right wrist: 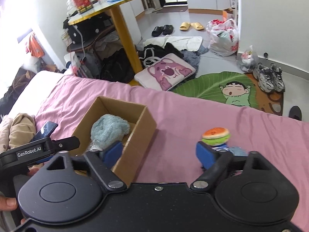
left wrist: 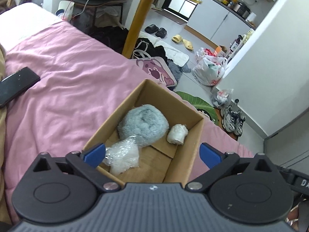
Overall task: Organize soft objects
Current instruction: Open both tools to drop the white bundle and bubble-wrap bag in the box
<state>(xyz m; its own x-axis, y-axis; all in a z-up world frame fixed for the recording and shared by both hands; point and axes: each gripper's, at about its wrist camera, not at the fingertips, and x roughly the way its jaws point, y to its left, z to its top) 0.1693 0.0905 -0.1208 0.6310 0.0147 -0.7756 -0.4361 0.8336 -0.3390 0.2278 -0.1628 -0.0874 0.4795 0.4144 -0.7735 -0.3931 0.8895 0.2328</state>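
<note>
Three soft things already lie in the cardboard box (left wrist: 193, 135), while both claws gape empty and the burger plush (right wrist: 216, 134) waits on the bed (right wrist: 193, 112).

A black phone (left wrist: 16, 86) lies on the pink bedsheet (left wrist: 67, 73).

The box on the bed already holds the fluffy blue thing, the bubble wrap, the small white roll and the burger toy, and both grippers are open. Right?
Not quite. The burger toy is not in the box; the right wrist view shows it on the pink bedcover, near the right gripper. The rest holds: the left wrist view shows the fluffy blue thing, bubble wrap and white roll inside, with the left gripper open too.
</note>
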